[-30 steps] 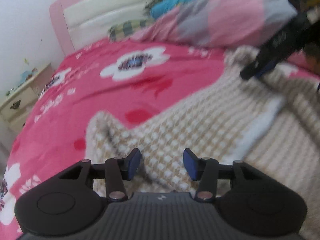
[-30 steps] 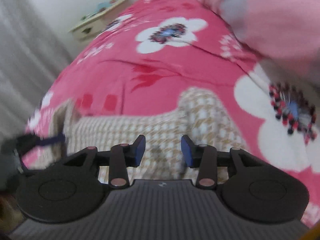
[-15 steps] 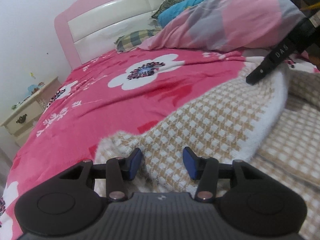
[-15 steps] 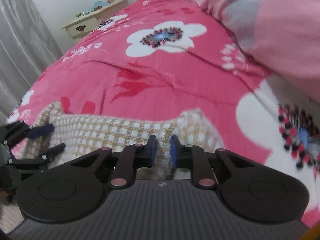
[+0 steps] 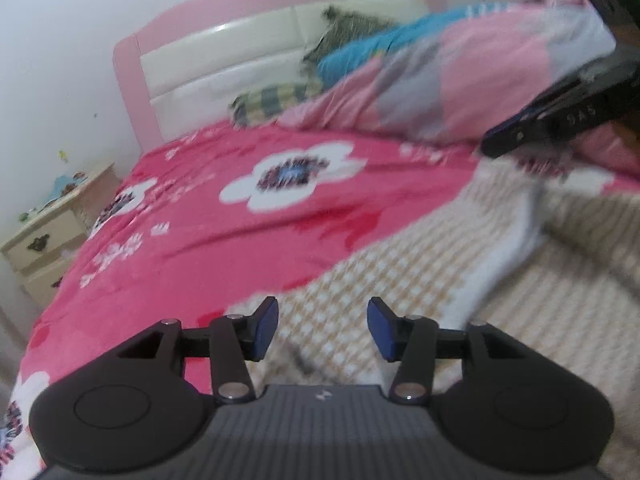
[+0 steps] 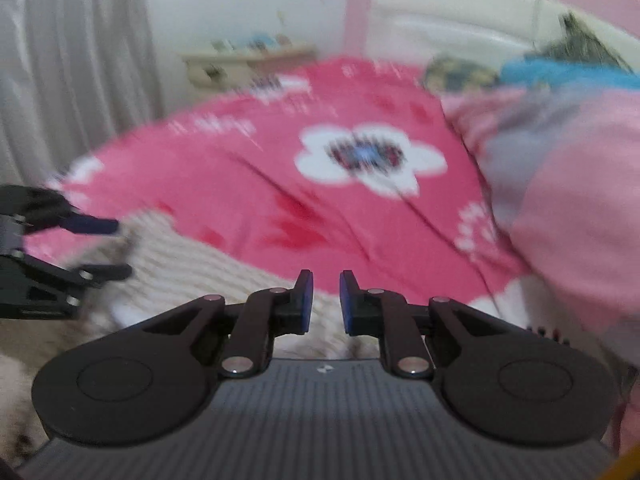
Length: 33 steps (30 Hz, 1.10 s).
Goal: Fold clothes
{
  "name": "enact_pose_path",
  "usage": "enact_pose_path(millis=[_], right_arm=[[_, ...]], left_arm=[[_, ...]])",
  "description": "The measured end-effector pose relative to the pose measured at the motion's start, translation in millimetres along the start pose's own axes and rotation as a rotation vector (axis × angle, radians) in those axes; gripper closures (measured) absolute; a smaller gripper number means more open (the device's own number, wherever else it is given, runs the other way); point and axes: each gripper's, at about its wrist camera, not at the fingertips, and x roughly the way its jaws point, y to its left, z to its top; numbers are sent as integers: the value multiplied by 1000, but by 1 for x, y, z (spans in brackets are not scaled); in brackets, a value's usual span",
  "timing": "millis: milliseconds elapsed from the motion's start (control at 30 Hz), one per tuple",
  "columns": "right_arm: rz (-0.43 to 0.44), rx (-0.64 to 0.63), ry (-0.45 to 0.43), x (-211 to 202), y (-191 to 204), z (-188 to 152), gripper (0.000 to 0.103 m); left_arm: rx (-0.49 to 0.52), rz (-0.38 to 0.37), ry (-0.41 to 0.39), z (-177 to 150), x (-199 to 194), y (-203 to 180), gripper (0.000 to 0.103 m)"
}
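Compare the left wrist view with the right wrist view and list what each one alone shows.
Only the left wrist view shows the white fleece lining of the beige checked knit garment. Only the right wrist view shows the grey curtain. Both share the garment, the pink flowered bedspread, the cream bedside cabinet, the pink headboard, and each other's gripper: right gripper, left gripper.

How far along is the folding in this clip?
Early to midway. One flap of the checked beige garment already looks turned over, white lining showing. The left tongs are open over its near edge; the right tongs are open, gripping nothing. Further folds and squaring up remain.
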Motion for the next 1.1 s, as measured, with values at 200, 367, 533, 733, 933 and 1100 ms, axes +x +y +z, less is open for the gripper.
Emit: enact_pose_path(millis=[200,367,533,733,933,1100], right_arm=[[50,30,37,3,10,-11,91],[28,88,108,13,10,-23,90],[-40,171,167,20,-5,-31,89],[-55,272,233,17,-13,-33,88],[-58,328,260,-9,-12,-28,86],[13,231,230,-66,21,4,74]], left_arm=[[72,-34,119,-29,34,-24,47],[-8,-47,113,-22,21,-12,47],[58,0,145,-27,22,-21,43],[-41,38,216,-12,12,-15,43],[-146,70,132,27,-94,7,41],[-249,28,151,34,-212,22,38]])
